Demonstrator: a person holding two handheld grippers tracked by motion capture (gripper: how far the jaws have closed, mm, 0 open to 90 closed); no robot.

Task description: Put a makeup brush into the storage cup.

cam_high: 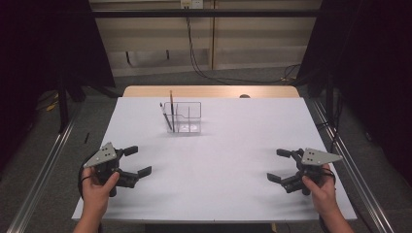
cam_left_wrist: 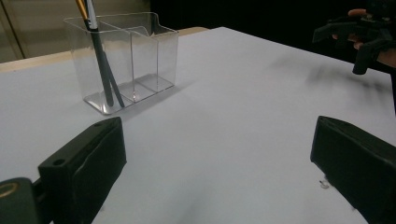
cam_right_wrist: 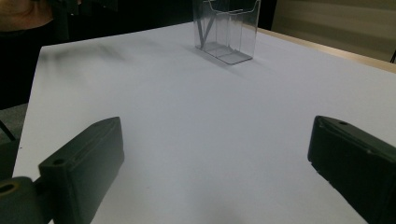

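A lab: aluminium rails (cam_high: pixel 41 182) (black curtains (cam_high: pixel 46 43)).

1. Clear organizer (cam_high: pixel 183 117) sits on the table (cam_high: pixel 243 145), toward its far edge, left of centre.
2. Two brushes (cam_high: pixel 168 112) stand in the organizer's left compartment, leaning.
3. Left gripper (cam_high: pixel 133 160) is nearer than the organizer, to its left.
4. Right gripper (cam_high: pixel 280 165) is nearer than the organizer, well to its right.
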